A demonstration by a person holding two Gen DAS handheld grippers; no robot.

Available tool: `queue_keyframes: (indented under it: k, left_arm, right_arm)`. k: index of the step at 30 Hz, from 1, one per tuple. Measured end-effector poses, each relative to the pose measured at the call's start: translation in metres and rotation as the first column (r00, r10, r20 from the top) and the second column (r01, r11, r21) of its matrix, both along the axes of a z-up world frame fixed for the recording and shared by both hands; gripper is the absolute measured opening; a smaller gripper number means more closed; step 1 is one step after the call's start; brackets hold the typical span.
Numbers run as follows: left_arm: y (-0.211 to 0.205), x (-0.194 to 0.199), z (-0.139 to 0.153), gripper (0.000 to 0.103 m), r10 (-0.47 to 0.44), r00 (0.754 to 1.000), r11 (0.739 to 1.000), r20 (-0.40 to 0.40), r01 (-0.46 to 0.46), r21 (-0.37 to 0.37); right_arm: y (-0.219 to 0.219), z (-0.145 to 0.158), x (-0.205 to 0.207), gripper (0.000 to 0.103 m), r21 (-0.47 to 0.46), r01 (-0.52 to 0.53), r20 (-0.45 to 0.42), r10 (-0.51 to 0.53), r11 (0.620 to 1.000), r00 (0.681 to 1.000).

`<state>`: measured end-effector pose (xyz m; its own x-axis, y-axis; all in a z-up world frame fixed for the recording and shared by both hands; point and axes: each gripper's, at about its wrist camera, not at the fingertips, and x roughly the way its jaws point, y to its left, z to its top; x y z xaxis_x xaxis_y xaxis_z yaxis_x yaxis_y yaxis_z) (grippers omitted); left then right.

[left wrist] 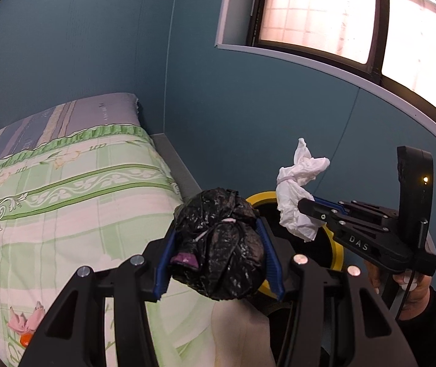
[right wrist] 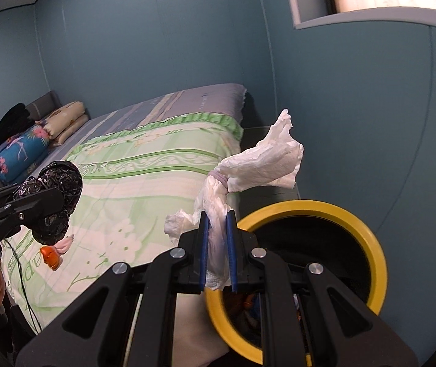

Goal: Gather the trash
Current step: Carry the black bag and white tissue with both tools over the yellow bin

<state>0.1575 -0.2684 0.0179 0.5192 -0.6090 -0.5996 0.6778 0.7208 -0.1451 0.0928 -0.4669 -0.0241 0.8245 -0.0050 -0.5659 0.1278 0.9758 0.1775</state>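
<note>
Half the bin rim (left wrist: 256, 198) behind black wad (left wrist: 218, 244)

My right gripper (right wrist: 218, 257): clamped on a crumpled white tissue (right wrist: 257, 165), above the bin's rim.
Bin (right wrist: 367, 232): yellow rim, dark inside, beside the bed (right wrist: 144, 165).
My left gripper (right wrist: 49, 205): at left, gripping a black crumpled bag (right wrist: 60, 183) over the green quilt.

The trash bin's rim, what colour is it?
Yellow. The bin's rim shows best in the right wrist view, around a dark inside.
</note>
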Motion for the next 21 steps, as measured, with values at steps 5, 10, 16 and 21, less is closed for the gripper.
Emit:
queue_keyframes:
  k: [5, 10, 16, 21]
  left_arm:
    - [-0.026, 0.001, -0.002, 0.047, -0.038, 0.999, 0.999, 0.008, 0.038, 0.013]
    - [-0.050, 0.001, -0.005, 0.047, -0.070, 0.998, 0.997, 0.009, 0.070, 0.025]
    - [-0.079, 0.018, -0.023, 0.047, -0.086, 0.996, 0.995, -0.036, 0.087, 0.038]
    - [-0.110, 0.039, -0.053, 0.047, -0.126, 0.982, 0.990, -0.139, 0.133, 0.042]
  right_arm:
    - [-0.017, -0.006, -0.005, 0.010, 0.005, 0.028, -0.008, -0.028, 1.000, 1.000]
    - [-0.031, -0.015, -0.008, 0.010, 0.009, 0.061, -0.017, -0.061, 0.998, 0.998]
    - [-0.051, -0.033, -0.006, 0.010, 0.030, 0.094, -0.049, -0.092, 0.995, 0.995]
    - [-0.063, -0.050, -0.004, 0.010, 0.057, 0.117, -0.086, -0.112, 0.991, 0.990]
